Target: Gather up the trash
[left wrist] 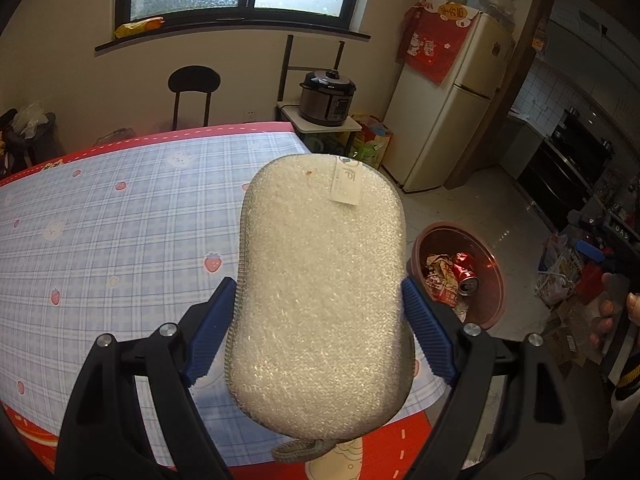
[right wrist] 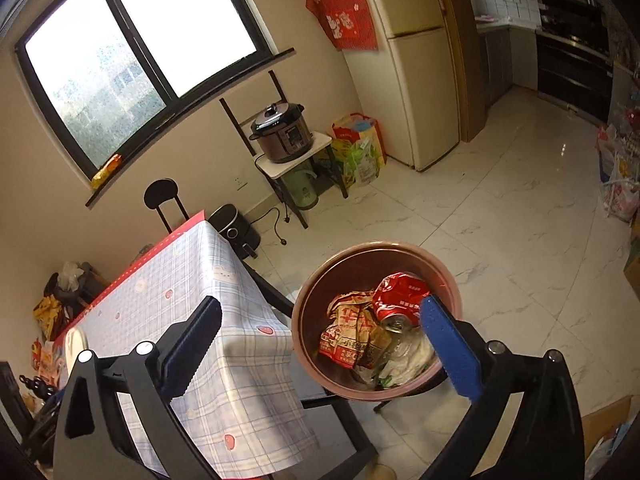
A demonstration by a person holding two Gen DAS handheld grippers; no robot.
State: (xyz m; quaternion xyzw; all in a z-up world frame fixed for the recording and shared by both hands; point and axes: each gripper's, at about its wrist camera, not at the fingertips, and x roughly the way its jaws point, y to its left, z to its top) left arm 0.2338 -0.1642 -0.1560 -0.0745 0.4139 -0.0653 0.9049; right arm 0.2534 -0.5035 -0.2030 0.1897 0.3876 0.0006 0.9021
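Observation:
My left gripper (left wrist: 320, 300) is shut on a white oval sponge (left wrist: 320, 280) with a paper tag, held above the checked tablecloth (left wrist: 120, 240). A pink trash bin (left wrist: 496, 280) stands on the floor to the right of the table; it holds a crushed red can (left wrist: 464, 272) and wrappers. My right gripper (right wrist: 320, 320) is open and empty, held above the bin (right wrist: 312, 344). In that view the red can (right wrist: 396, 300), food wrappers (right wrist: 348, 332) and clear plastic lie inside the bin.
The table (right wrist: 224, 320) with its cloth hangs beside the bin. A pressure cooker (right wrist: 282, 132) sits on a small stand by the wall. A fridge (right wrist: 408, 60), bags (right wrist: 360, 148), an air fryer (right wrist: 236, 232) and a chair (left wrist: 194, 92) stand around.

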